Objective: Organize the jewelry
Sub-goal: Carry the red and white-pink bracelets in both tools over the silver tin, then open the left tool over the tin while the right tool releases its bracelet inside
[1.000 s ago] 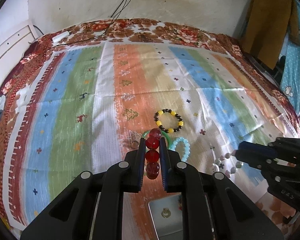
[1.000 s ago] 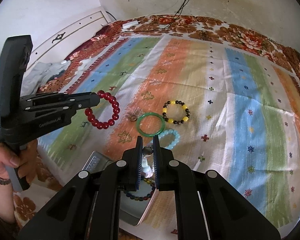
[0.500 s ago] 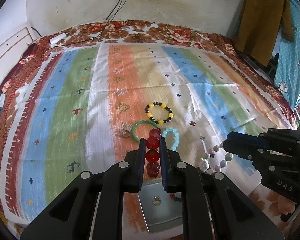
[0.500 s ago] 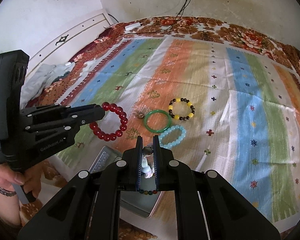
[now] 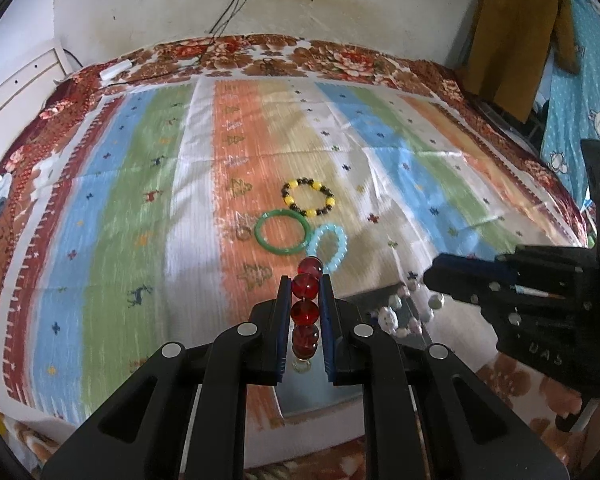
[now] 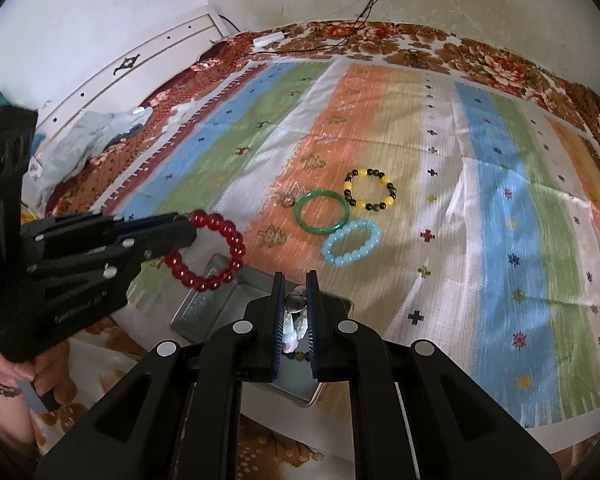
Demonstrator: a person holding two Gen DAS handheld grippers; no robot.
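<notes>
My left gripper point(image 5: 305, 280) is shut on a red bead bracelet point(image 5: 306, 308), which also shows in the right wrist view point(image 6: 216, 252) hanging above the near edge of a grey metal tin point(image 6: 204, 300). My right gripper point(image 6: 295, 280) is shut on a pale white bead bracelet point(image 6: 292, 324) over the tin; it shows in the left wrist view point(image 5: 404, 312) dangling from the right gripper point(image 5: 432, 280). A dark bead bracelet point(image 6: 300, 357) lies in the tin. On the striped cloth lie a green bangle point(image 6: 321, 211), a light blue bead bracelet point(image 6: 351, 242) and a yellow-black bead bracelet point(image 6: 369, 189).
A small ring point(image 6: 287, 200) lies left of the green bangle. The striped cloth point(image 6: 500, 208) covers a floral bedspread point(image 6: 480, 56). A white headboard point(image 6: 112, 76) stands at the left, a cable and adapter point(image 6: 269, 39) at the far edge. Clothes point(image 5: 520, 32) hang at the right.
Both grippers have drawn back toward the near edge of the bed with their bracelets. The tin has come more fully under them; the loose bracelets now lie farther ahead.
</notes>
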